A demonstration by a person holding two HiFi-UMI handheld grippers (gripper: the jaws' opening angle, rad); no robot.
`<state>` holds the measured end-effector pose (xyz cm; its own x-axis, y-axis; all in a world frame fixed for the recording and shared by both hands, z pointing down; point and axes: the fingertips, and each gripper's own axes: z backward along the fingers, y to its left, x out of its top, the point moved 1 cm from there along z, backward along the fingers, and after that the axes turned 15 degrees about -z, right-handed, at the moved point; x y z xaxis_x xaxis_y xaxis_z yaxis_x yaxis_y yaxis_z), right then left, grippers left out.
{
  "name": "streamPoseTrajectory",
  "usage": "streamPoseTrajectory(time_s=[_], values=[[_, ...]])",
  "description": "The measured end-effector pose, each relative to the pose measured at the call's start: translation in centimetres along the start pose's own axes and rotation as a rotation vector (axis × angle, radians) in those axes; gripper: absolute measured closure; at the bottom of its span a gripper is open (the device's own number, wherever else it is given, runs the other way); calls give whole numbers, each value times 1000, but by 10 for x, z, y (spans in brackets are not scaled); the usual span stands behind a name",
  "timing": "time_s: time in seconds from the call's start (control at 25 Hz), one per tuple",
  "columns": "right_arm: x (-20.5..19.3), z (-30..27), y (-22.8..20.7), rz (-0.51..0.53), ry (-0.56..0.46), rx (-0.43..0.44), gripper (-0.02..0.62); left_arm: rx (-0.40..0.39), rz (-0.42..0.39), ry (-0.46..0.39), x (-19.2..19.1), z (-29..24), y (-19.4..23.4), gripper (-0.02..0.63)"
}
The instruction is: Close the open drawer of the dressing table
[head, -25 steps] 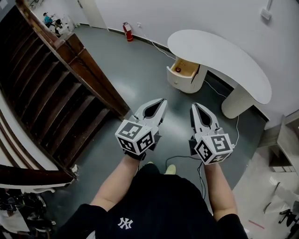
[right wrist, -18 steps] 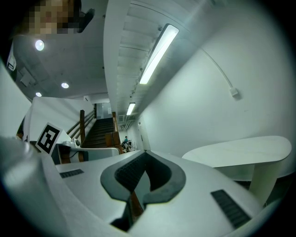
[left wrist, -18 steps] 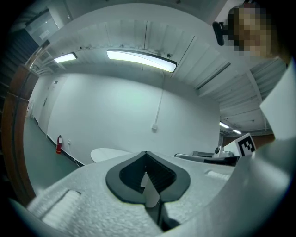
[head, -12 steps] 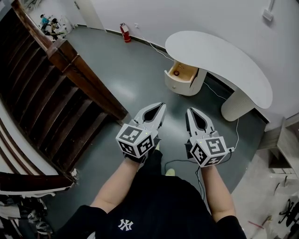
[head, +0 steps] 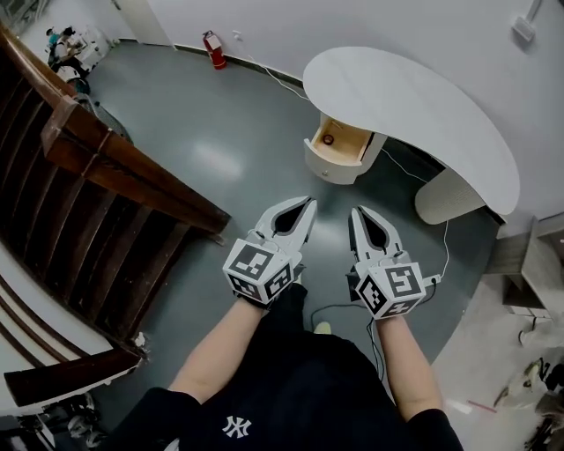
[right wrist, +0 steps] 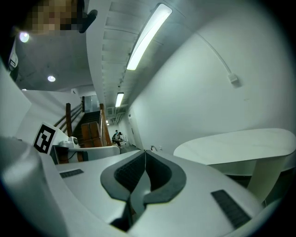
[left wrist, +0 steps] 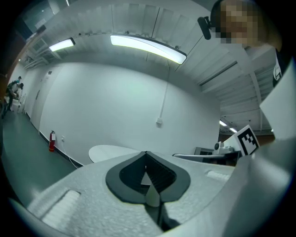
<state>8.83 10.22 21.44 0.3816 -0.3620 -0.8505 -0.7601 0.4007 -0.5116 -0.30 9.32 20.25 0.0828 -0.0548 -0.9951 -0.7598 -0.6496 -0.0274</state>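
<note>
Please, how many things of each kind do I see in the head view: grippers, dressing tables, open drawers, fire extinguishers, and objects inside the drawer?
Grippers: 2, the left gripper and the right gripper
Dressing table: 1
Open drawer: 1
Fire extinguisher: 1
Small red object in the drawer: 1
Total: 6

Overhead and level gripper views seemingly share table.

Red cylindrical fire extinguisher upright at the glossy grey floor's far edge, beside the white wall; dark wooden staircase along its left edge.
</note>
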Motion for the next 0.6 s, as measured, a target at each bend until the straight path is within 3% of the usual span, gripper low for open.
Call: streamPoseTrajectory(time_s=[0.28, 0.6], values=[[-12, -98, -19, -21, 36, -76, 578, -68, -8, 33, -26, -51, 81, 597], [-37, -154, -40, -24, 93, -153, 578, -137, 20, 69, -65, -84, 120, 597]])
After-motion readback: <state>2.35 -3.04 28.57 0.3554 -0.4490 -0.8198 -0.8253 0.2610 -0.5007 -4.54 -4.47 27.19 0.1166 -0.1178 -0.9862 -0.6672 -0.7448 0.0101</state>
